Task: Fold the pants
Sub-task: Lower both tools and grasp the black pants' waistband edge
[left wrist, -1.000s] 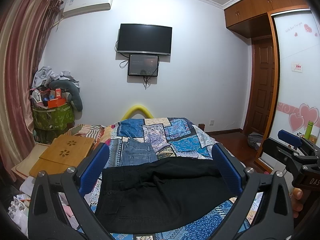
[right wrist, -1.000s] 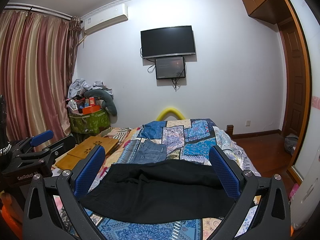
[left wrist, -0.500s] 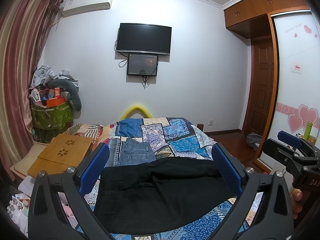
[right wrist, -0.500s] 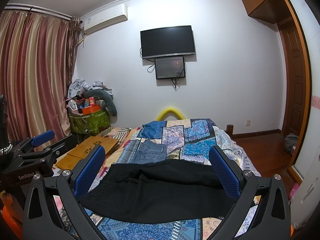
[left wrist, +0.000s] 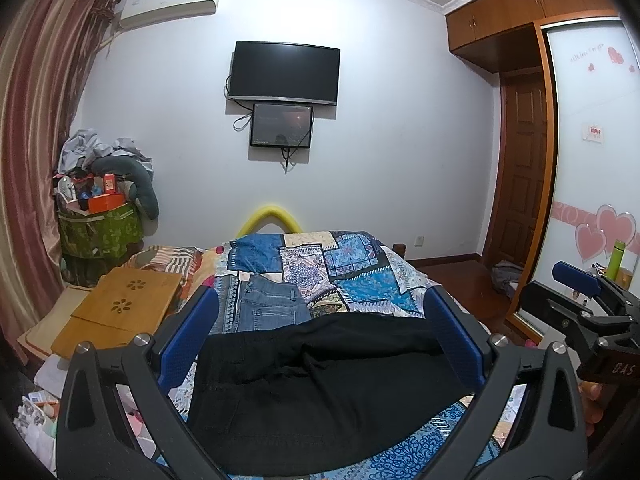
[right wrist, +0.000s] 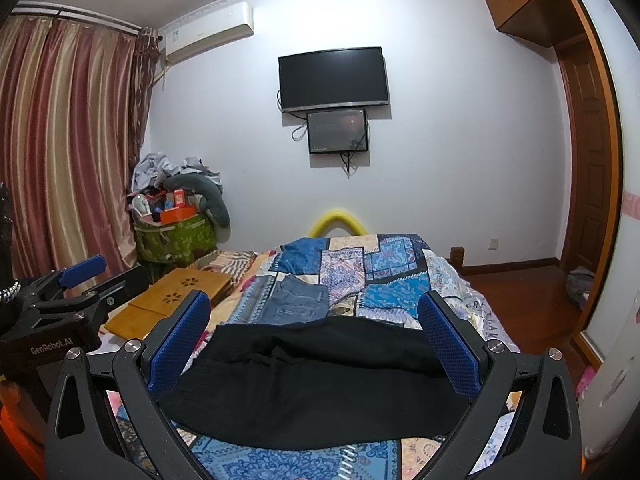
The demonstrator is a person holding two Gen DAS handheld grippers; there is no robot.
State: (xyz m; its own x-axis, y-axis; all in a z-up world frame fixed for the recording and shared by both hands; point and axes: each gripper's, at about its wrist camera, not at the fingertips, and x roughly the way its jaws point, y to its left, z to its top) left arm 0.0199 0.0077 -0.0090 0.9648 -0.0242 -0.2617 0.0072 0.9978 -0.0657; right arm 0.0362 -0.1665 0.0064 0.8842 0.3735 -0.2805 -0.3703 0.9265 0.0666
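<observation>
Black pants (left wrist: 320, 384) lie spread across the near end of the bed, also in the right wrist view (right wrist: 320, 380). My left gripper (left wrist: 320, 320) is open, held above the pants and empty. My right gripper (right wrist: 316, 320) is open too, above the same pants and empty. The right gripper also shows at the right edge of the left wrist view (left wrist: 588, 312). The left gripper shows at the left edge of the right wrist view (right wrist: 72, 300).
The bed has a blue patchwork cover (left wrist: 360, 272) with folded blue jeans (left wrist: 272, 308) beyond the black pants. A wooden lap desk (left wrist: 120, 308) sits left of the bed. A cluttered green bin (left wrist: 100, 232) stands by the curtain. A wardrobe (left wrist: 592, 200) is on the right.
The left wrist view has drifted slightly; otherwise both grippers stay open above the pants, which have not moved.
</observation>
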